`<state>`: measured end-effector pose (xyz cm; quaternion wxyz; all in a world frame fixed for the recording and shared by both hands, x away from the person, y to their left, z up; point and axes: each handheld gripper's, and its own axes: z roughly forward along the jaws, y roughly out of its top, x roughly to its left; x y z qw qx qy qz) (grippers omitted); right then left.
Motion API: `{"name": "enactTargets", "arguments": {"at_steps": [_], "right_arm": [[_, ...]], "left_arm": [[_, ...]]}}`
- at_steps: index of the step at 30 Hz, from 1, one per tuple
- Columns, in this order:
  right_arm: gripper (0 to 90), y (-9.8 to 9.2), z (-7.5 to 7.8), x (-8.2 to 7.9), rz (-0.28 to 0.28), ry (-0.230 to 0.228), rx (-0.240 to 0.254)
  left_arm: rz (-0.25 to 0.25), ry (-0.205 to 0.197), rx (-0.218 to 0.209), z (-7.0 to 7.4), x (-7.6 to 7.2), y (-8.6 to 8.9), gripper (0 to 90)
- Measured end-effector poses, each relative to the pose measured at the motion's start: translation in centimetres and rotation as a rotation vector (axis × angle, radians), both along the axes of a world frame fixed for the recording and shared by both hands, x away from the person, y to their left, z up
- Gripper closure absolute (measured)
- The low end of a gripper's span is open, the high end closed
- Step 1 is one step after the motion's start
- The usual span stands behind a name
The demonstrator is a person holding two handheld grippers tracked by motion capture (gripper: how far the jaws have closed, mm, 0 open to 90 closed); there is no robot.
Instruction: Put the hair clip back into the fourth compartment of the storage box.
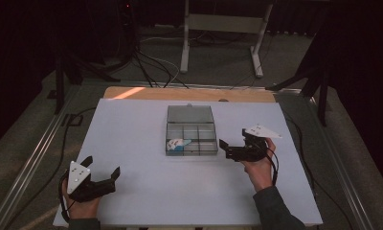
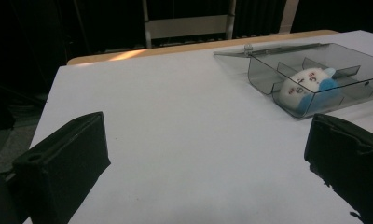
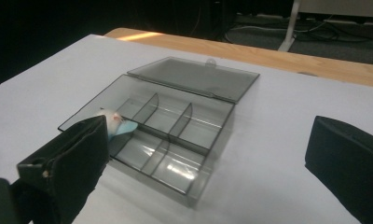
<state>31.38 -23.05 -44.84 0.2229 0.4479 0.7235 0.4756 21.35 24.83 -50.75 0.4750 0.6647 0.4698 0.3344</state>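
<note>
Nearest the high camera, the left gripper (image 1: 103, 178) rests low on the white table (image 1: 132, 124), well apart from the clear compartment box (image 1: 191, 143), jaws wide and empty. Just right of that box, the right gripper (image 1: 231, 149) hovers, jaws also wide. Inside the box's front-left compartment lies a white-and-blue plush toy (image 1: 178, 143); its lid (image 1: 190, 114) lies open behind.

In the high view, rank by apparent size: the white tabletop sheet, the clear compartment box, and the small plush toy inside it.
1. White tabletop sheet, by far the largest.
2. Clear compartment box, with its lid open flat behind it.
3. Plush toy, smallest, sitting in the box's front-left compartment.
</note>
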Motion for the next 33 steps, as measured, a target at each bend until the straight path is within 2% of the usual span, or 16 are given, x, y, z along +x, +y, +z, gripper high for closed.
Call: {"name": "enactTargets", "arguments": {"at_steps": [9, 12, 16, 25, 31, 33], "right_arm": [[0.0, -3.0, -0.6, -2.1, -0.026, -0.035, 0.009], [0.1, -4.4, -1.1, -3.3, -0.024, -0.047, 0.043], [0.0, -5.5, -1.9, -4.2, -0.036, -0.053, 0.038], [0.0, -7.8, -3.7, -6.4, -0.072, -0.078, 0.073], [0.0, -9.3, -4.7, -7.8, -0.105, -0.078, 0.101], [0.0, -9.5, -4.8, -8.0, -0.109, -0.073, 0.092]], "left_arm": [[-0.005, -0.01, -0.009, 0.2, -0.1, -0.2, 0.6], [-0.01, -0.012, -0.012, 0.3, -0.1, -0.3, 0.6], [-0.016, -0.019, -0.014, 0.4, -0.2, -0.5, 0.7], [-0.025, -0.025, -0.042, 0.7, -0.3, -0.7, 0.7], [-0.027, -0.014, -0.04, 0.7, -0.1, -0.9, 0.6], [-0.018, 0.006, -0.036, 0.6, 0.0, -1.0, 0.6]]}}
